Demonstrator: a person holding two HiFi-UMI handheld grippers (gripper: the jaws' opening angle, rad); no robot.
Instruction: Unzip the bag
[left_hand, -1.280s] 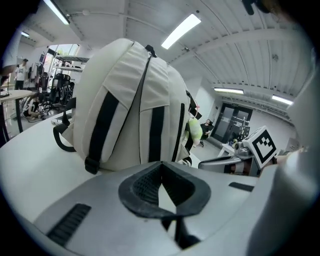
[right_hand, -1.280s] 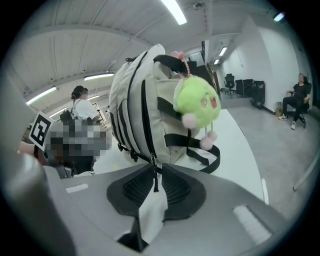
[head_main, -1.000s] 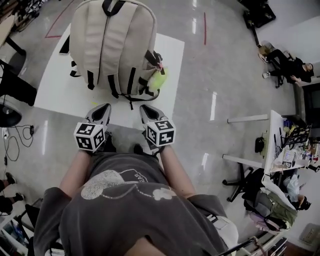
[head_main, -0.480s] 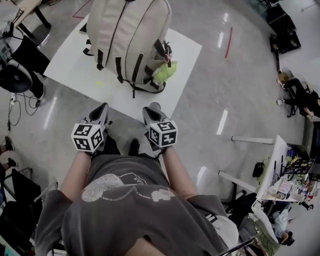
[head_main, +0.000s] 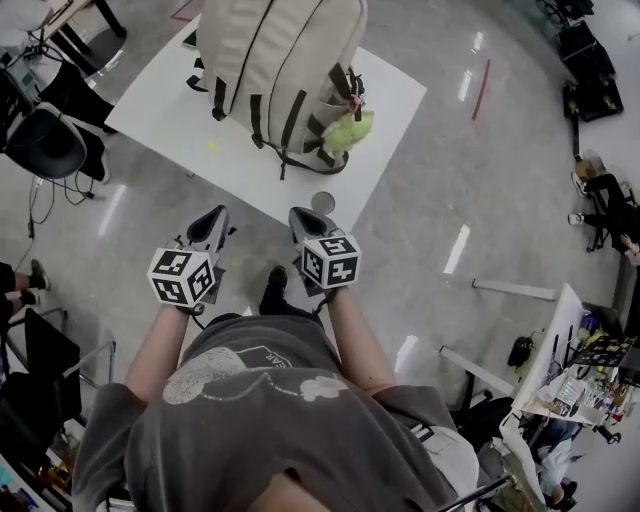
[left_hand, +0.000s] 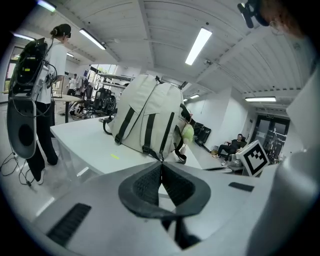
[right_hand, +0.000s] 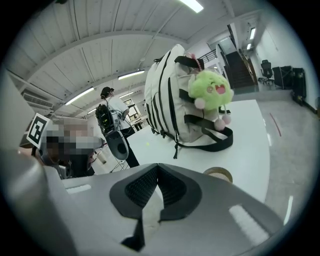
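Both pressed together and empty, my left claw (head_main: 207, 228) and right claw (head_main: 303, 222) face the bag (head_main: 280, 70) at 12 o'clock (standing upright), well apart, right claw nearer.

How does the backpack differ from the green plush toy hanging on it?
The backpack is cream with dark straps; the plush toy is bright green. The backpack is far larger than the plush toy. The backpack stands upright on the white table, while the plush toy hangs at its side. Neither is touched by the left gripper or right gripper.
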